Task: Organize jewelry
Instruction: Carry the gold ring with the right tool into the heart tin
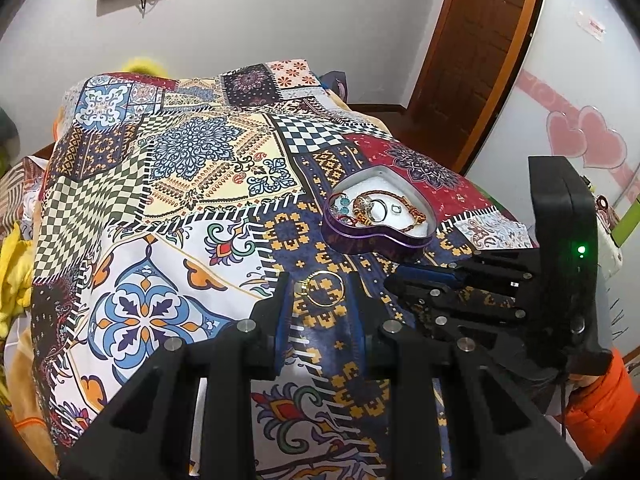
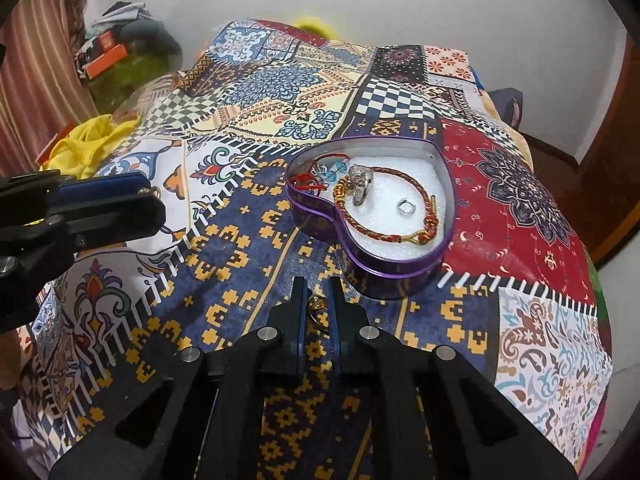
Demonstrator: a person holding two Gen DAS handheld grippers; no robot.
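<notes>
Right hand-held gripper (image 2: 317, 304) pinching small gold ring (image 2: 318, 303) between blue pads, hovering at 6 o'clock of purple heart-shaped tin (image 2: 400, 270). Left hand-held gripper (image 1: 318, 292) standing spread over patchwork bedspread (image 1: 160, 208), thin gold hoop (image 1: 324, 290) lying between its fingers. Tin sitting on bed, holding braided red-gold bracelet (image 2: 384, 200), silver ring (image 2: 407, 208), blue beads (image 2: 334, 172).
</notes>
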